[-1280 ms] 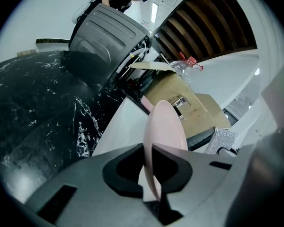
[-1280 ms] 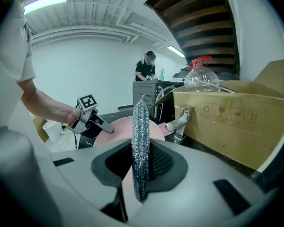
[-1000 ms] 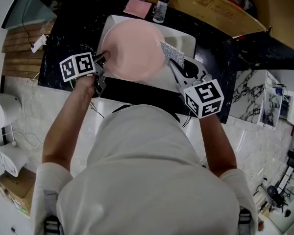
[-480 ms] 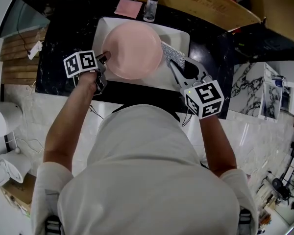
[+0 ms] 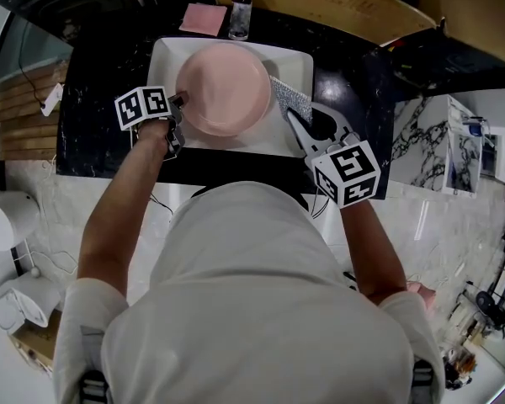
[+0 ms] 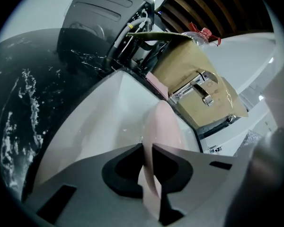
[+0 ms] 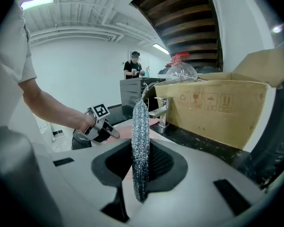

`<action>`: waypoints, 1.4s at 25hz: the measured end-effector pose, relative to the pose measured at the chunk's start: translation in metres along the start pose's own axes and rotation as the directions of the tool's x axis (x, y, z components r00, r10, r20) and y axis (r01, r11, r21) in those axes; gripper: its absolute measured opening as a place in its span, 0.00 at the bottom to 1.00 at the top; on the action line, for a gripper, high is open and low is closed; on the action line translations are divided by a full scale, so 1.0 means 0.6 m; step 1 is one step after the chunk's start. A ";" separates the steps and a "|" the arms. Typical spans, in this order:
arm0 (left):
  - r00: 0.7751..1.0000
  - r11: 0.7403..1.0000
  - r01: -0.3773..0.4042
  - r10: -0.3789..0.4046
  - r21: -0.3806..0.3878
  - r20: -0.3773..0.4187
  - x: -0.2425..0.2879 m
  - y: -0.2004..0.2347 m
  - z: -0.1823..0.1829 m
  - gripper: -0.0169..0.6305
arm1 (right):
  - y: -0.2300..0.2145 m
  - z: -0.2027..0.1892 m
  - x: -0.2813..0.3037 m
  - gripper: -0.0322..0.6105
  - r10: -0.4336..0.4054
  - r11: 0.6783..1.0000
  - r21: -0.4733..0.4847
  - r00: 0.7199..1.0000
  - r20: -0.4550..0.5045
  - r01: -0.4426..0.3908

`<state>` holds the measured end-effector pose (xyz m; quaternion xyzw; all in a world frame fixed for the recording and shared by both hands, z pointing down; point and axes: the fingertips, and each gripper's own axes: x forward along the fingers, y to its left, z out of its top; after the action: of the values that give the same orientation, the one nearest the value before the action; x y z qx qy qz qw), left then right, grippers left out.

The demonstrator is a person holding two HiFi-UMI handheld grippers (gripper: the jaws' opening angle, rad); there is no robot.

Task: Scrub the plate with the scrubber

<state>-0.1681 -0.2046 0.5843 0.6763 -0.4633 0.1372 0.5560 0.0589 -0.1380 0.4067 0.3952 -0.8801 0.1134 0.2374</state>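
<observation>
A pink plate (image 5: 225,89) is held over the white sink (image 5: 164,57). My left gripper (image 5: 179,102) is shut on the plate's left rim. In the left gripper view the plate (image 6: 162,122) stands edge-on between the pads of that gripper (image 6: 148,151). My right gripper (image 5: 293,118) is shut on a silver mesh scrubber (image 5: 284,96), which sits just off the plate's right rim. In the right gripper view the scrubber (image 7: 140,131) stands upright in the right gripper (image 7: 141,171), and the left gripper (image 7: 102,123) shows beyond it.
A chrome faucet (image 7: 161,109) stands at the sink's back edge, in front of an open cardboard box (image 7: 217,105). A pink cloth (image 5: 200,18) and a small bottle (image 5: 239,17) lie behind the sink on the black counter (image 5: 101,99). A person (image 7: 134,66) stands far off.
The head camera has shifted, so the sink sits higher and further left in view. Both grippers keep their holds; plate and scrubber stay about as far apart.
</observation>
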 end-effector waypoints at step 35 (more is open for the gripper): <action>0.957 0.959 -0.267 0.275 0.097 -0.093 0.079 0.094 -0.012 0.14 | 0.002 -0.034 -0.013 0.17 -0.026 0.997 0.066 0.997 -0.066 0.030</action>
<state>-0.1844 -0.2181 0.6550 0.6207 -0.5154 0.2668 0.5271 0.0688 -0.1242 0.4206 0.4113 -0.8620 0.1521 0.2541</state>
